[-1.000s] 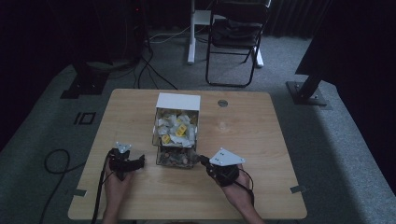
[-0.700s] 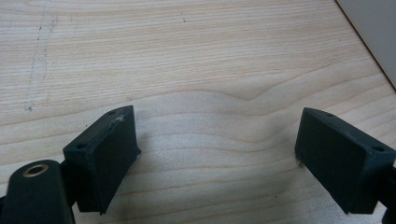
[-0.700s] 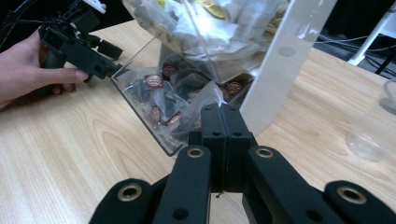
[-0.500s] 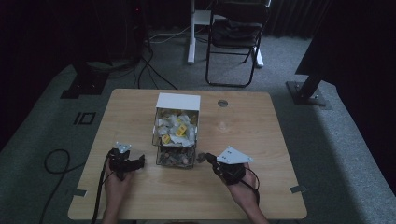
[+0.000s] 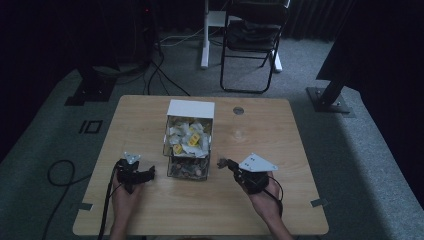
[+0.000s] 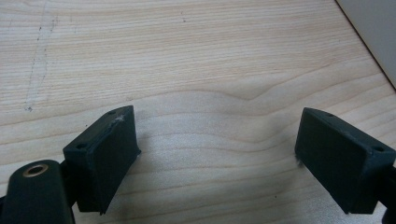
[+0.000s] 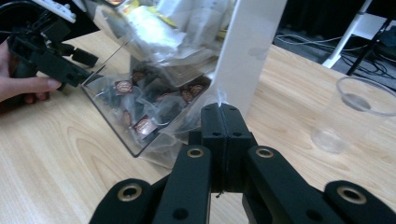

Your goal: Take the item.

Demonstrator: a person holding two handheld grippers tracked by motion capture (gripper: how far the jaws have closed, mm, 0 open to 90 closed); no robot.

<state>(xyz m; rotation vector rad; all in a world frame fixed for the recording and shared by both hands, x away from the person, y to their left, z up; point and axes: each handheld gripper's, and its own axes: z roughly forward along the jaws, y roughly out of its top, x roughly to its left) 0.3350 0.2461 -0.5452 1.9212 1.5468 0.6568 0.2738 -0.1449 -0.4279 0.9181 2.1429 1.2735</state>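
Changing since a second ago: you are drawing the right gripper (image 5: 223, 162) back and to the right, away from the lower front of the clear dispenser box (image 5: 187, 145), and its grey plate is now sitting farther from the box than it was.
Meaning for the job: you are most likely pulling one packet free of the bottom tier, so the pick looks made and the carry is only starting.
Right jaws: you are holding them pressed together, and in the right gripper view they are pinching the crinkled edge of a clear-wrapped packet (image 7: 180, 123).
Where the packet is lying: it is hanging just beyond the tips of the right jaws, between them and the box's open bottom corner. It is near the box, and you cannot tell from here whether it is touching the wall.
Rest of the stock: dark round-labelled packets are filling the lower tier, and pale and yellow sachets are filling the upper one.
Left gripper (image 5: 150, 173): you are resting it low on the table (image 5: 280, 130), just left of the box, pointing toward it.
Left jaws: you are keeping them spread wide over bare wood, gripping nothing.
Likely destination: a clear plastic cup (image 7: 348, 114) is standing upright on the right side of the table, well apart from the packet. This is a guess only.
Watching for: you are holding only a thin edge of wrapper, so it could slip.
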